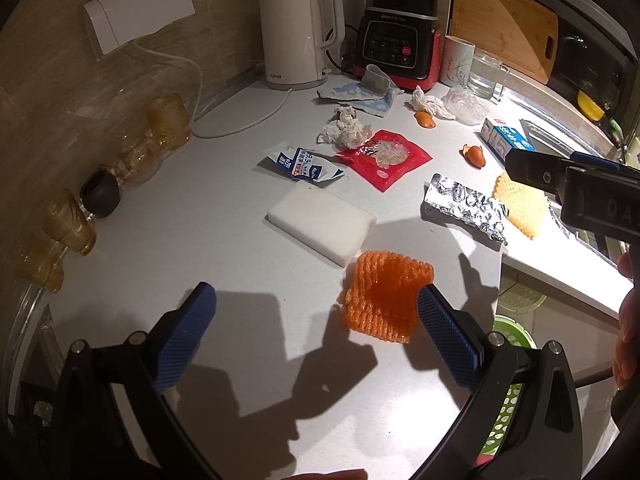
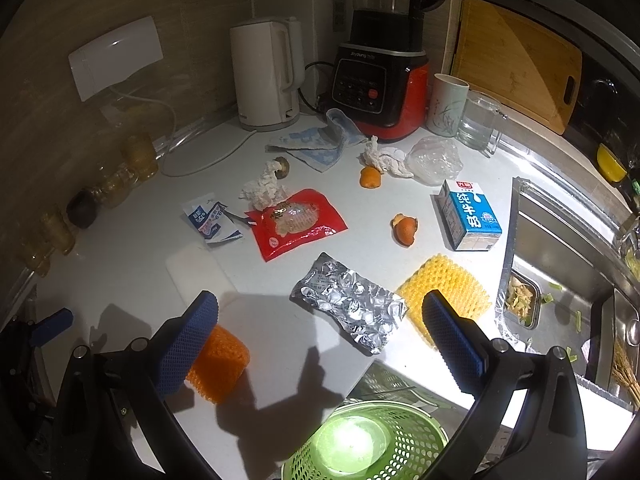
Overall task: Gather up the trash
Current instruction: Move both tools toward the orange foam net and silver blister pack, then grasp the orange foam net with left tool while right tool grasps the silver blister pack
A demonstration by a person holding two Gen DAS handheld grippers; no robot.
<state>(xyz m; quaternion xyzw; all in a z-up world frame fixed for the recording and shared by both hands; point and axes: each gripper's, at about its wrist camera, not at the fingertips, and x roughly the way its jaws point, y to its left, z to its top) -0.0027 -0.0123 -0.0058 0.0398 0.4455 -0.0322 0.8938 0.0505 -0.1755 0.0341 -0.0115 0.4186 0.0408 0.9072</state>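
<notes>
Trash lies scattered on the white counter (image 1: pixel 224 320). An orange foam net (image 1: pixel 384 296) sits just ahead of my open, empty left gripper (image 1: pixel 316 336), close to its right finger; it also shows in the right wrist view (image 2: pixel 220 364). A silver blister pack (image 2: pixel 352 308) and a yellow foam net (image 2: pixel 448 288) lie just ahead of my open, empty right gripper (image 2: pixel 320 344). Farther back are a red wrapper (image 2: pixel 296 220), a torn blue-white packet (image 2: pixel 212 220), crumpled tissues (image 2: pixel 264 188), orange peels (image 2: pixel 404 228), a milk carton (image 2: pixel 472 216) and a clear plastic bag (image 2: pixel 436 160). A green basket (image 2: pixel 368 440) stands below the counter edge.
A white foam block (image 1: pixel 320 224) lies mid-counter. A kettle (image 1: pixel 296 32), blender (image 2: pixel 380 80), cup (image 2: pixel 446 104), glass mug (image 2: pixel 480 120), cloth (image 2: pixel 316 144) and cutting board (image 2: pixel 516 60) stand at the back. Amber glasses (image 1: pixel 68 224) line the left wall. A sink (image 2: pixel 560 264) is at right.
</notes>
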